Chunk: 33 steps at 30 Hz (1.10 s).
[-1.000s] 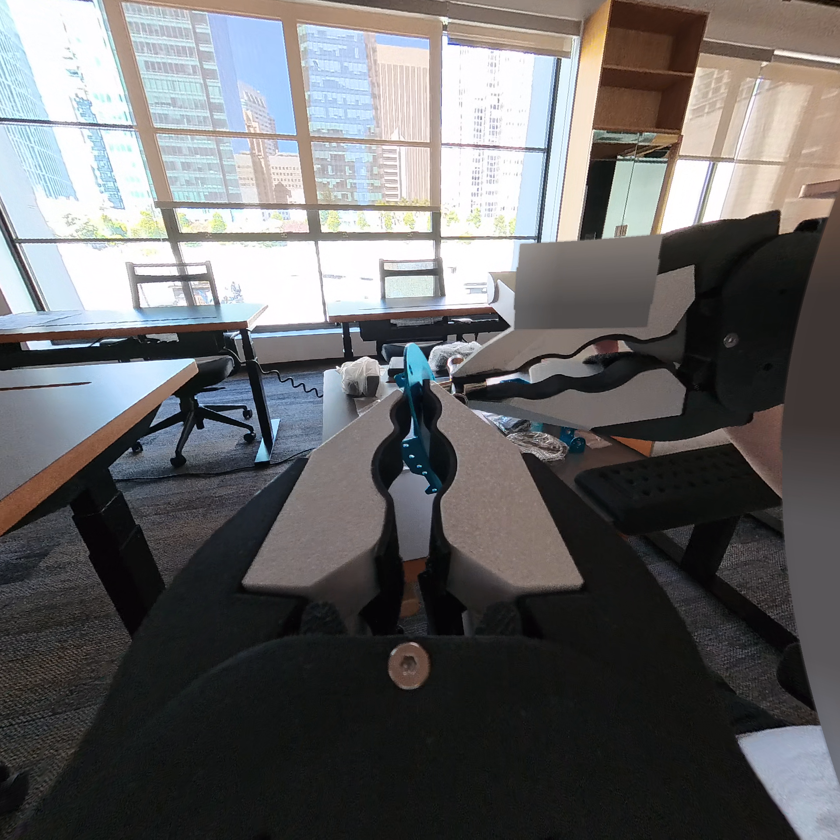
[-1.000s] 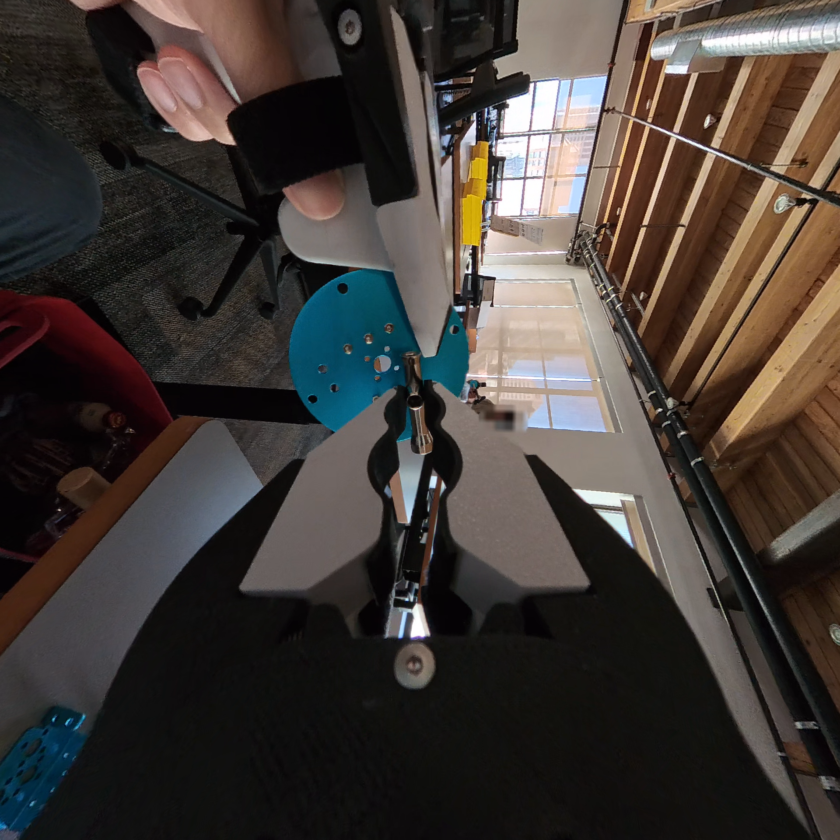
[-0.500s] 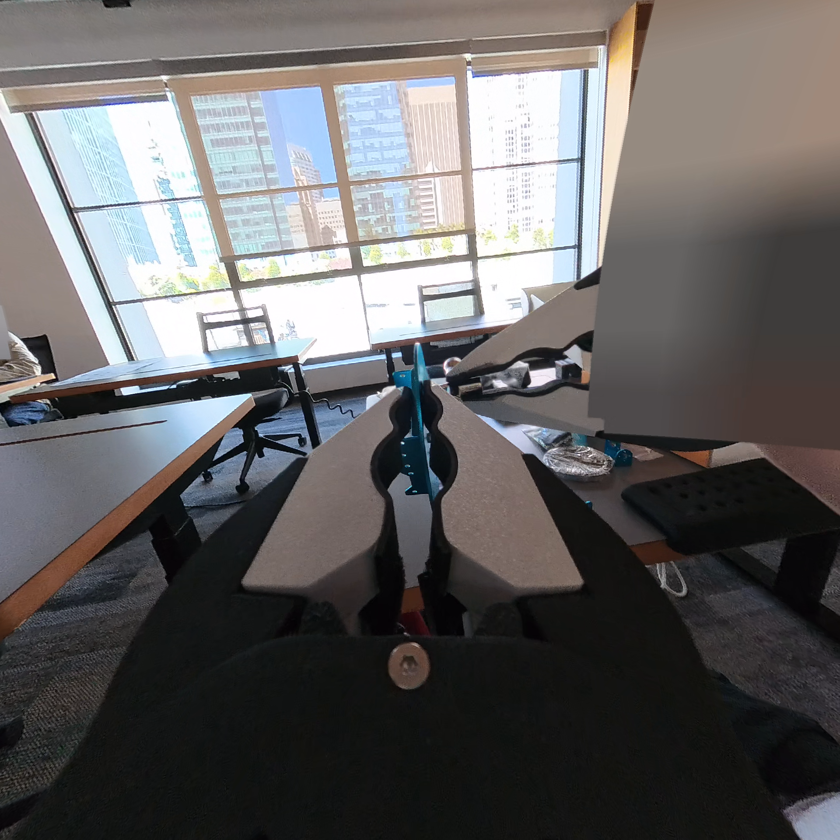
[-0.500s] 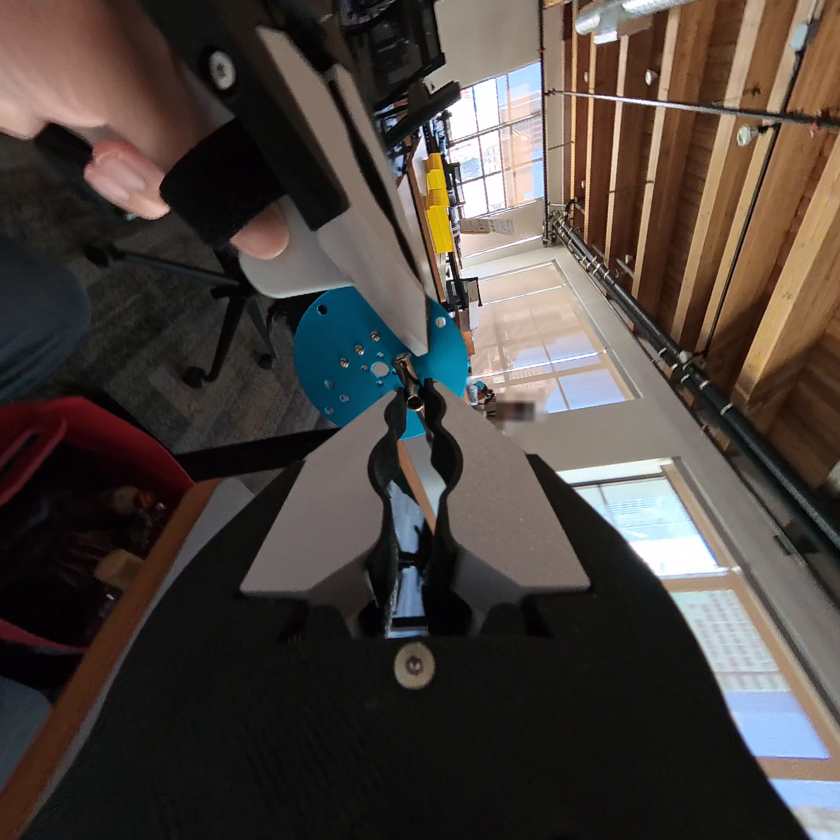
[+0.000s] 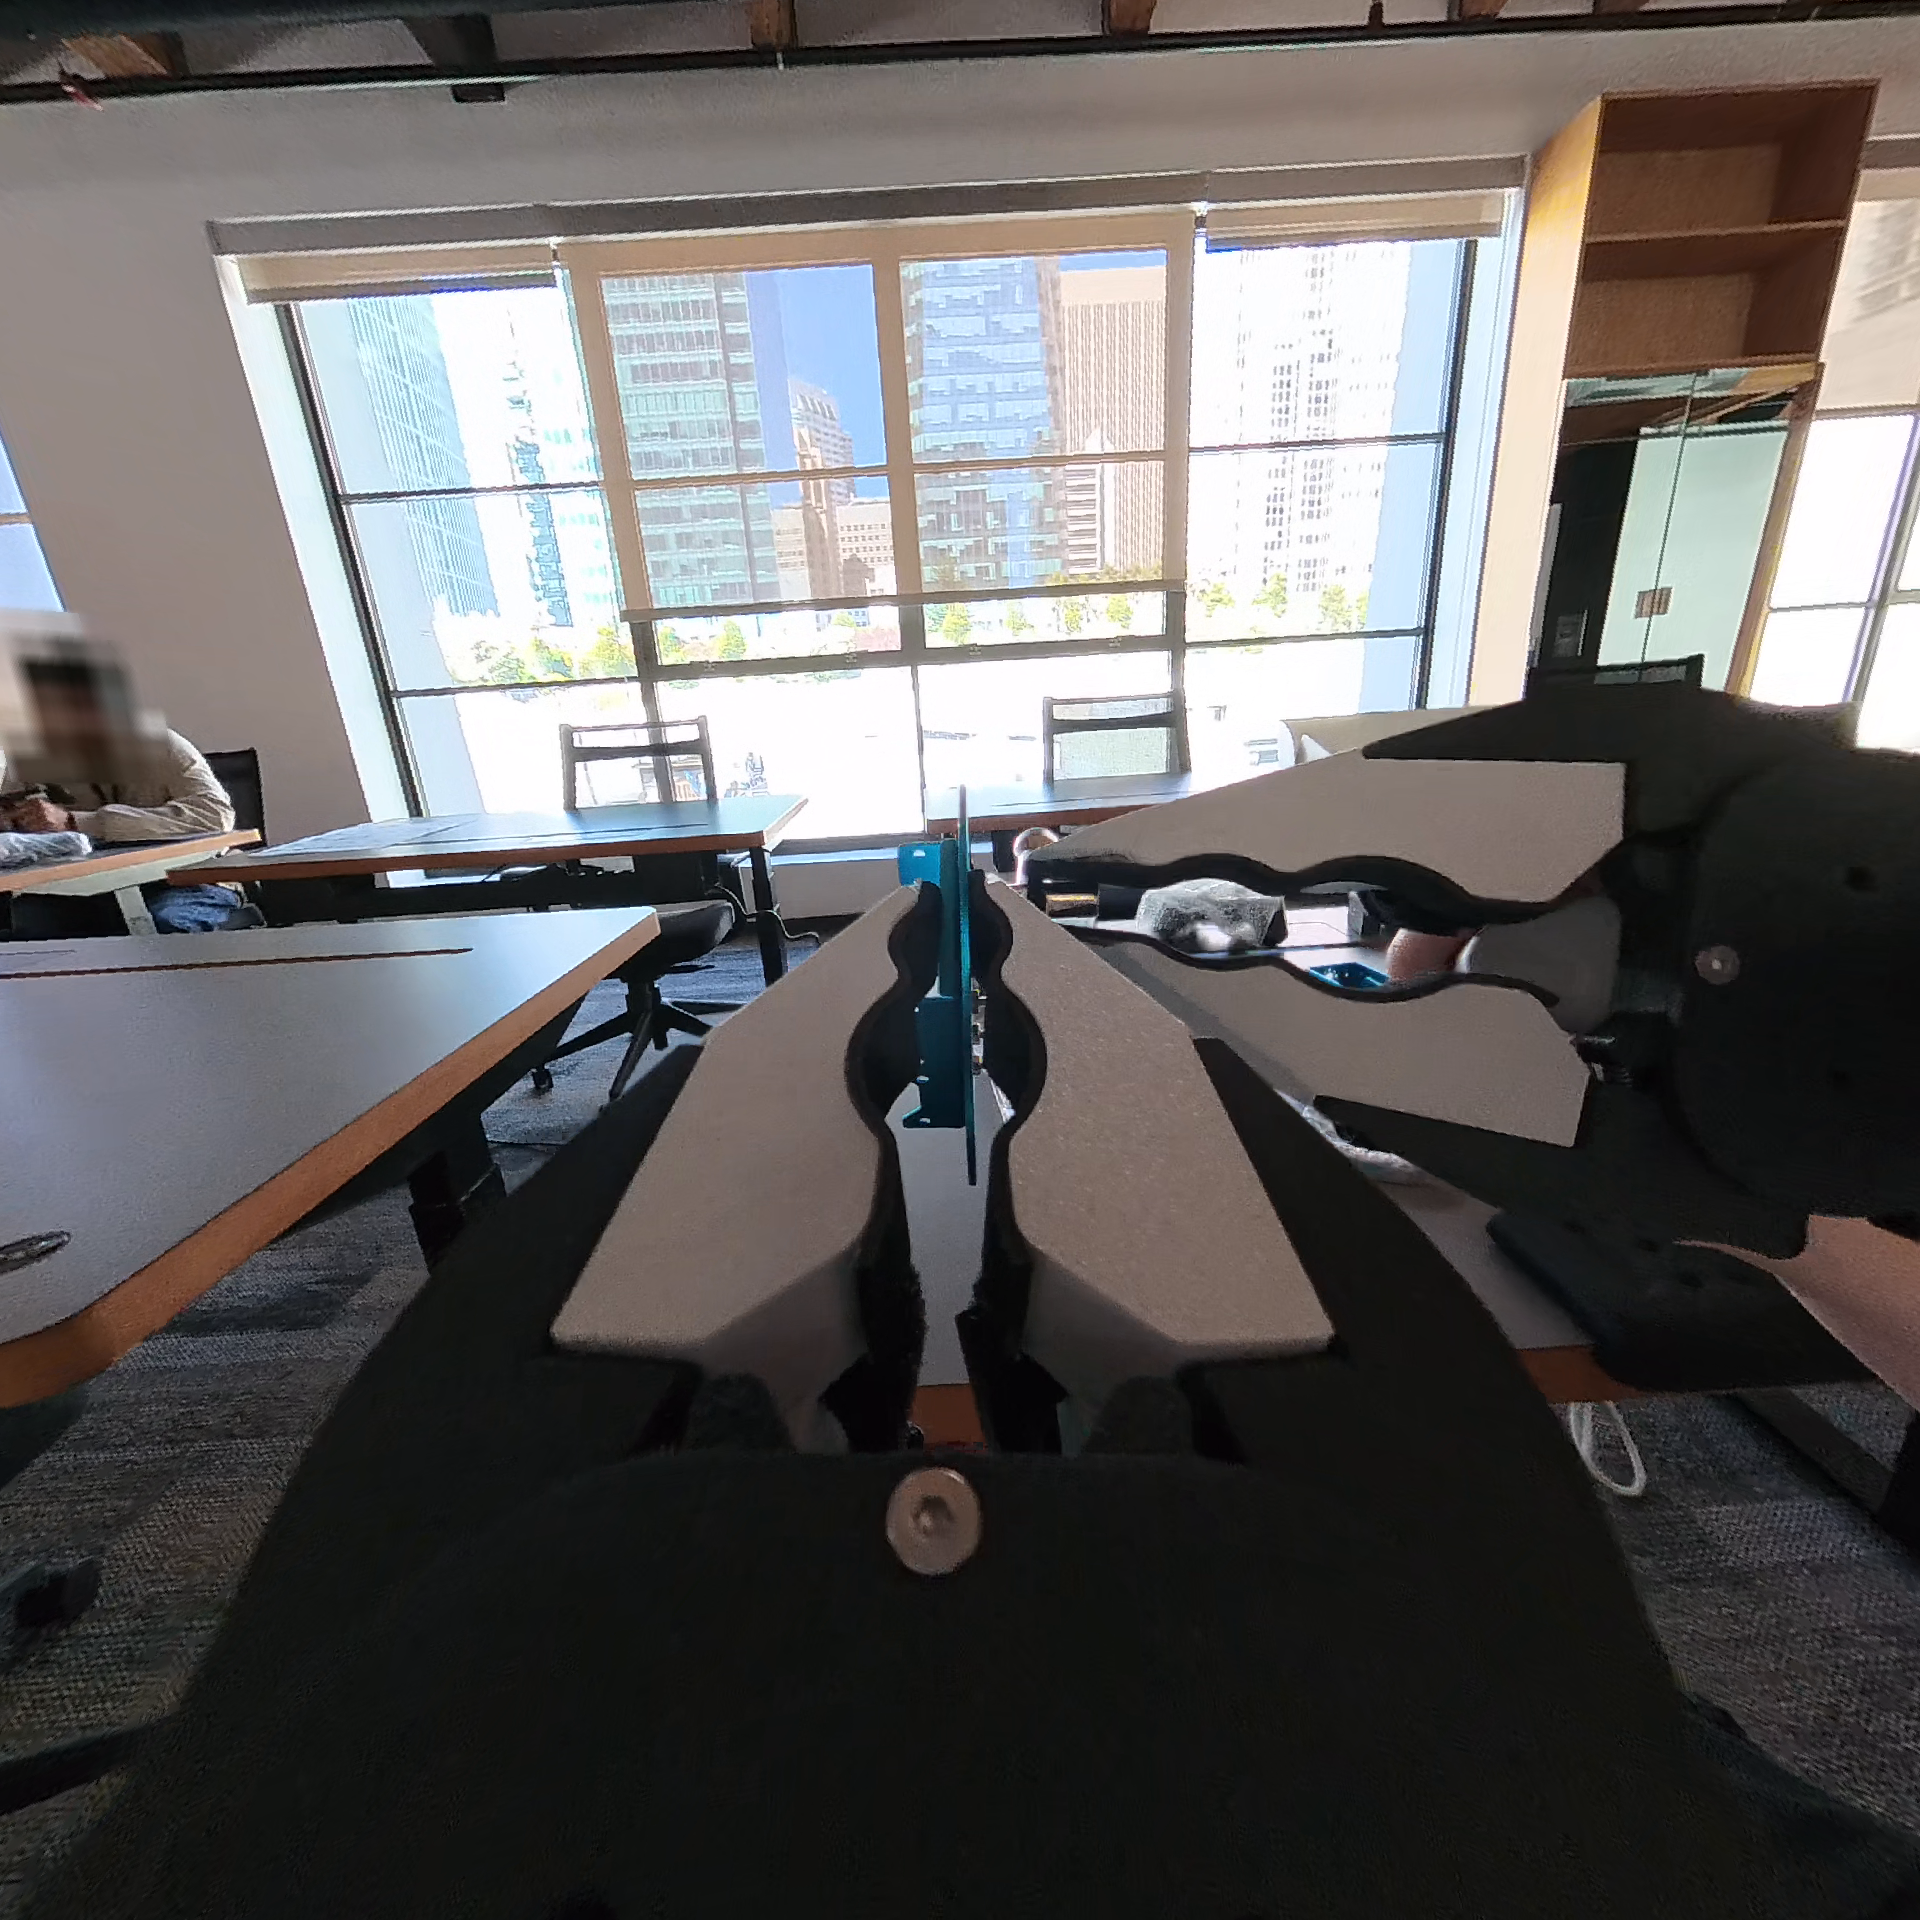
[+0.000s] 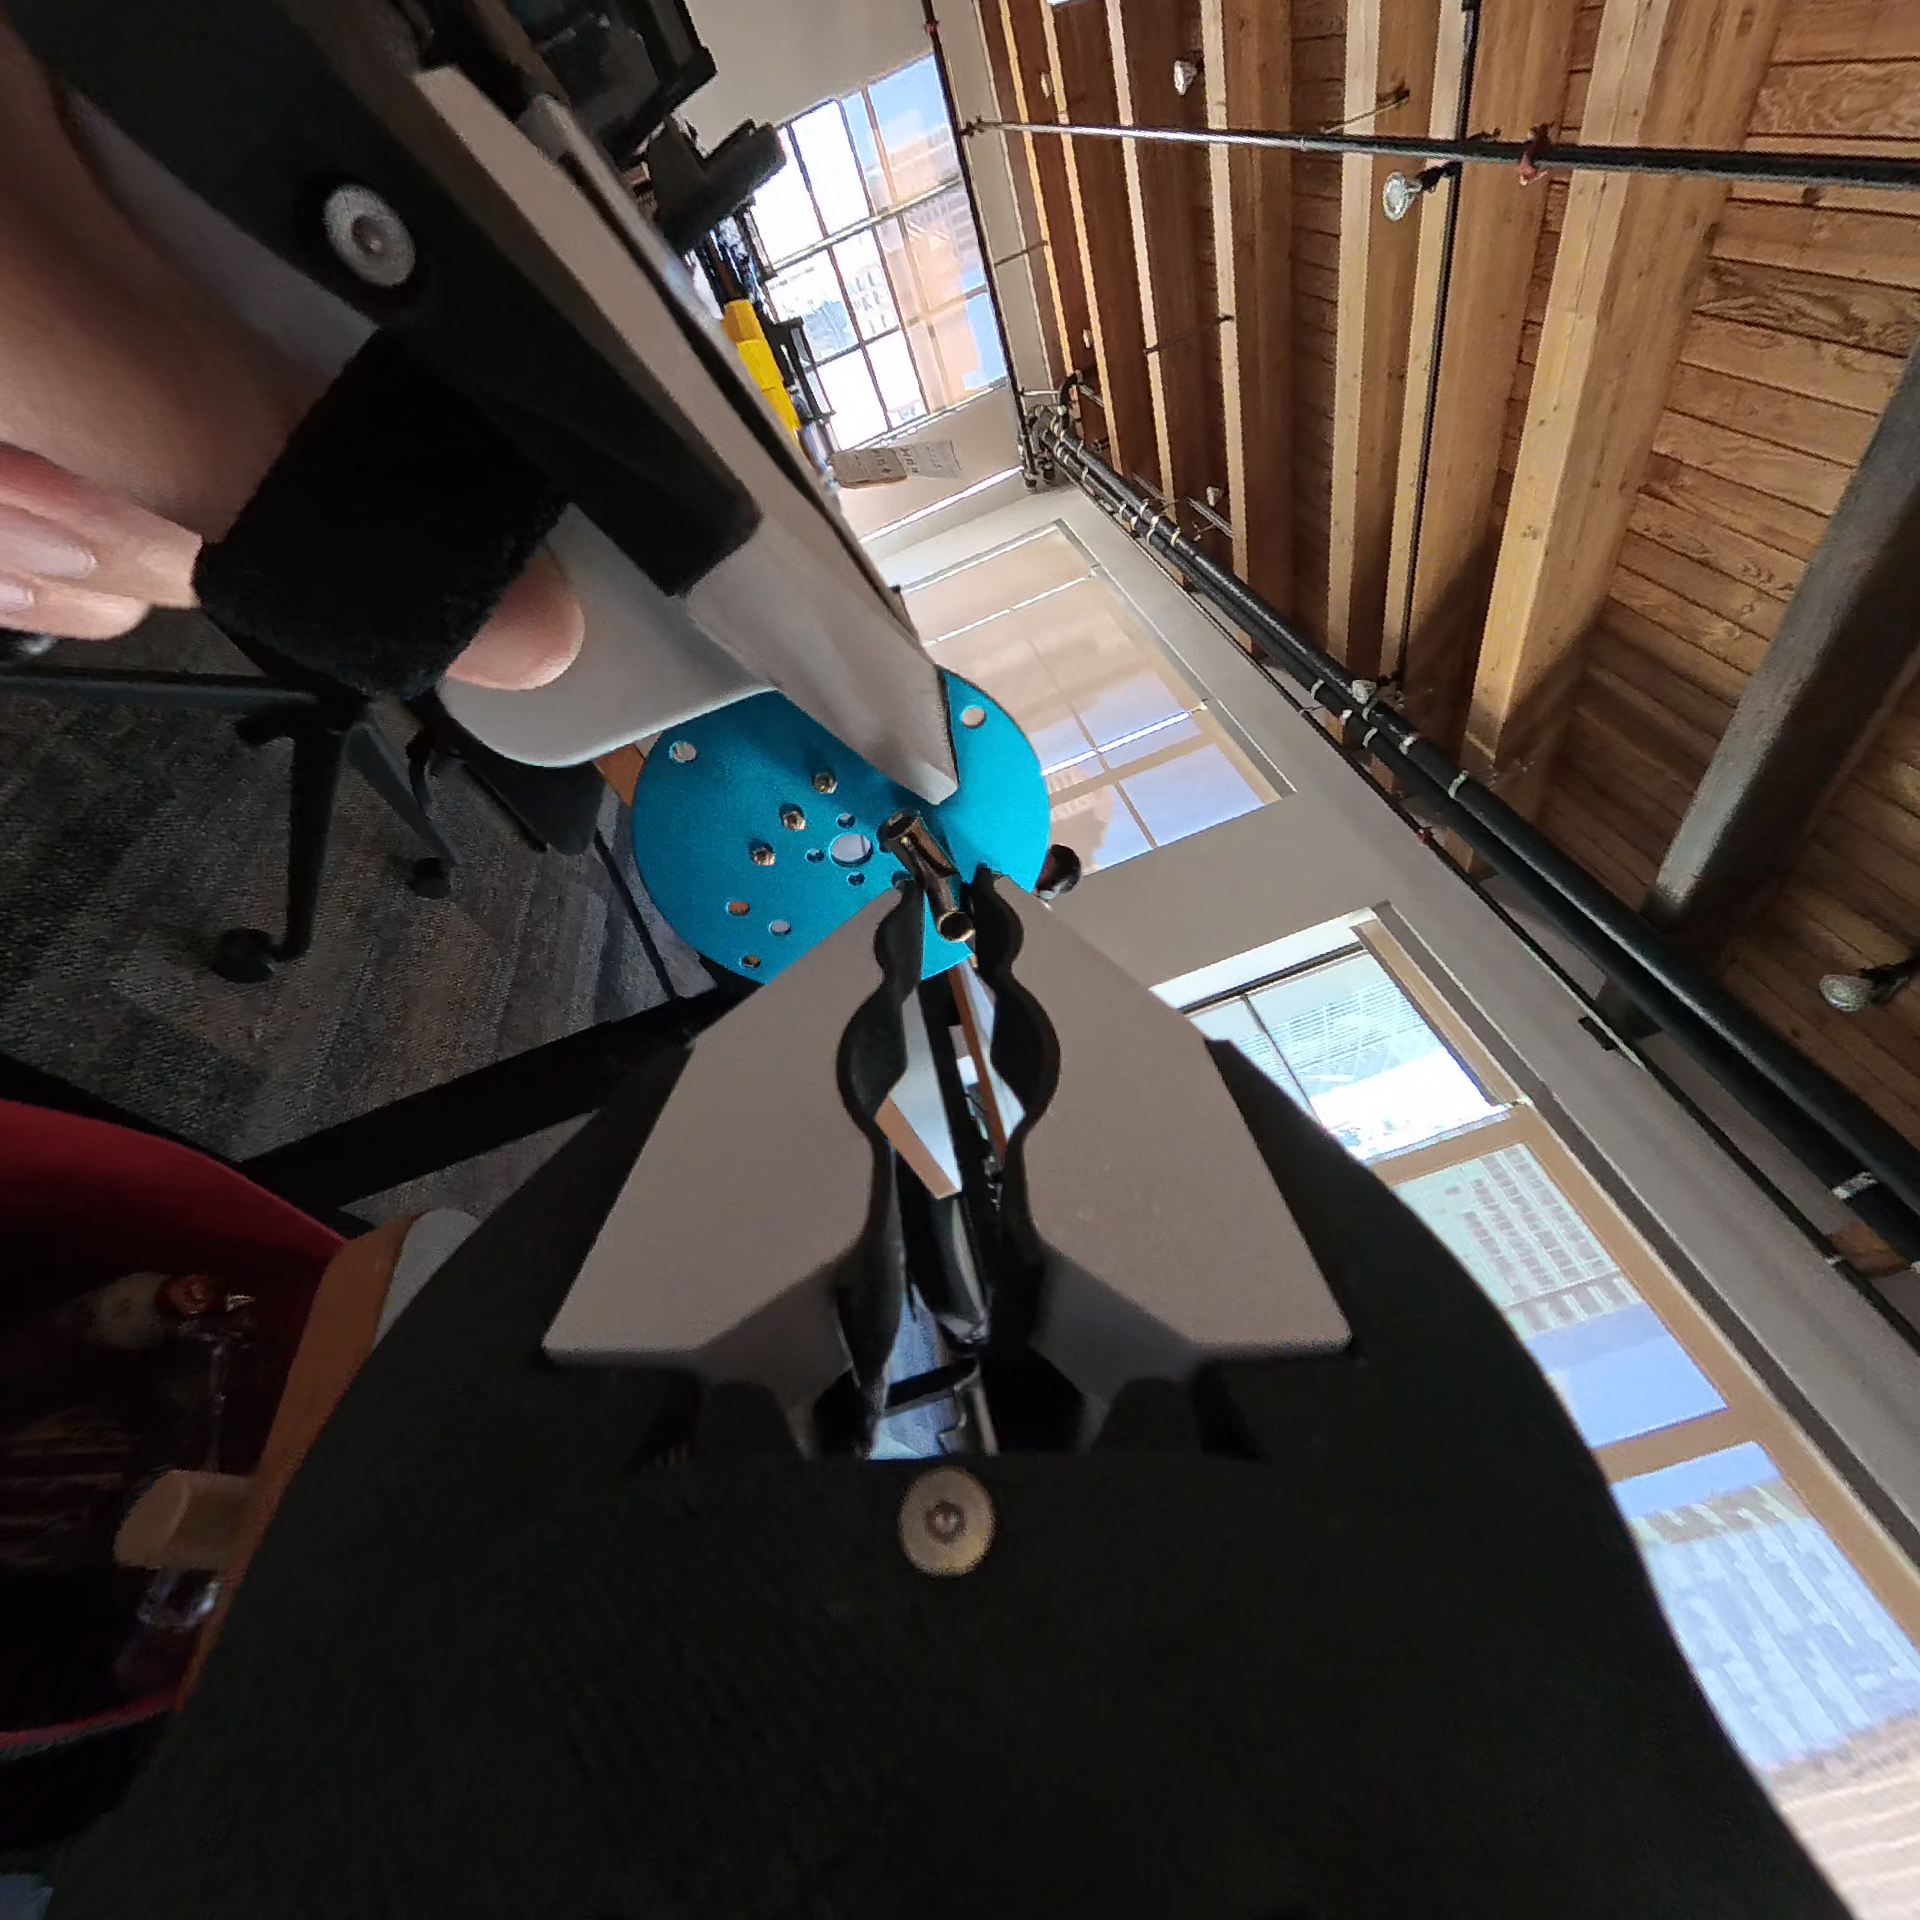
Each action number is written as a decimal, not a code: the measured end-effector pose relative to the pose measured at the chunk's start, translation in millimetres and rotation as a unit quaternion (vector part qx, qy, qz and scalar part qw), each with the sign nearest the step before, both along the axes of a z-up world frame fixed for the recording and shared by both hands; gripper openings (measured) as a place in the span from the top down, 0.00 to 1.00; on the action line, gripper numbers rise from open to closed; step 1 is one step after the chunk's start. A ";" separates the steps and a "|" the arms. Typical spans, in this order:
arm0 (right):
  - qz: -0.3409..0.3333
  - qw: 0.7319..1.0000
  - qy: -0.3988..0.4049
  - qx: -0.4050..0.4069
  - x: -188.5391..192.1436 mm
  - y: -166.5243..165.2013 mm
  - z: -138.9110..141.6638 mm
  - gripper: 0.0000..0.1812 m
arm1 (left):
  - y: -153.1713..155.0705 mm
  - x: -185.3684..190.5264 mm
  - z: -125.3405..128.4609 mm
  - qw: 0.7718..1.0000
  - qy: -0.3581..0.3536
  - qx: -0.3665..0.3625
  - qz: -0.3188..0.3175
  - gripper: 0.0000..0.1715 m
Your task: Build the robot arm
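While the left hand-held gripper (image 5: 951, 896) is clamped edge-on across a blue perforated disc (image 5: 964, 1039) held upright in the air, the right hand-held gripper (image 6: 943, 896) pinches a small metal standoff (image 6: 923, 864) at its tips, the standoff's far end meeting the disc's face beside the centre hole.

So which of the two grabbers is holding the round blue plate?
The left gripper. Its fingers pinch the round blue plate by its edge. The right gripper holds a small metal post against the plate's face instead.
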State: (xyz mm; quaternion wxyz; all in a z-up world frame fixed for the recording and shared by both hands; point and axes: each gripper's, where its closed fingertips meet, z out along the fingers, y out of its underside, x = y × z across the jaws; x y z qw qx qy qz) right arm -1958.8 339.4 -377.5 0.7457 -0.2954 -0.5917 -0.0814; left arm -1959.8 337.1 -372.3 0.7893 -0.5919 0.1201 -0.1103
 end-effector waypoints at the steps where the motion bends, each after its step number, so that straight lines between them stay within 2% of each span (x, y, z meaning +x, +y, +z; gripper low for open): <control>1: -0.006 1.000 -0.005 0.012 -0.4 1.0 -1.0 0.95 | 0.8 -0.3 -0.8 1.000 -0.001 -0.003 0.001 0.98; 3: -0.012 1.000 -0.004 0.028 -0.4 1.8 -0.9 0.95 | 1.2 -0.2 -0.8 1.000 0.001 -0.001 0.005 0.98; 6: -0.011 1.000 0.004 -0.007 0.2 3.2 -1.8 0.95 | 2.1 0.8 -1.1 1.000 0.006 0.003 0.011 0.98; 13: 0.020 0.989 0.055 -0.136 -0.1 1.5 0.1 0.96 | 0.3 1.2 1.4 0.999 -0.001 0.029 0.015 0.98; 19: 0.052 0.963 0.131 -0.228 -1.9 2.2 2.5 0.97 | 1.7 -0.5 3.8 0.999 -0.008 0.041 0.022 0.98; 20: 0.054 0.961 0.137 -0.233 -2.3 2.6 2.2 0.94 | 2.4 -0.8 3.4 0.999 -0.006 0.041 0.025 0.98; 22: 0.041 0.973 0.116 -0.194 -3.3 4.7 -1.0 0.97 | 4.8 -1.8 0.6 0.999 -0.006 0.032 0.026 0.98; 24: 0.010 0.994 0.060 -0.092 -4.7 7.2 -5.5 0.97 | 7.9 -3.3 -3.0 1.000 -0.006 0.017 0.025 0.98; 26: -0.013 1.000 0.008 0.002 -6.2 8.5 -7.1 0.97 | 9.3 -4.8 -4.6 1.000 -0.006 0.008 0.024 0.98; 33: -0.008 0.993 -0.088 0.074 -3.2 9.8 -6.9 0.96 | 8.8 -2.8 -4.3 1.000 -0.016 -0.009 0.013 0.98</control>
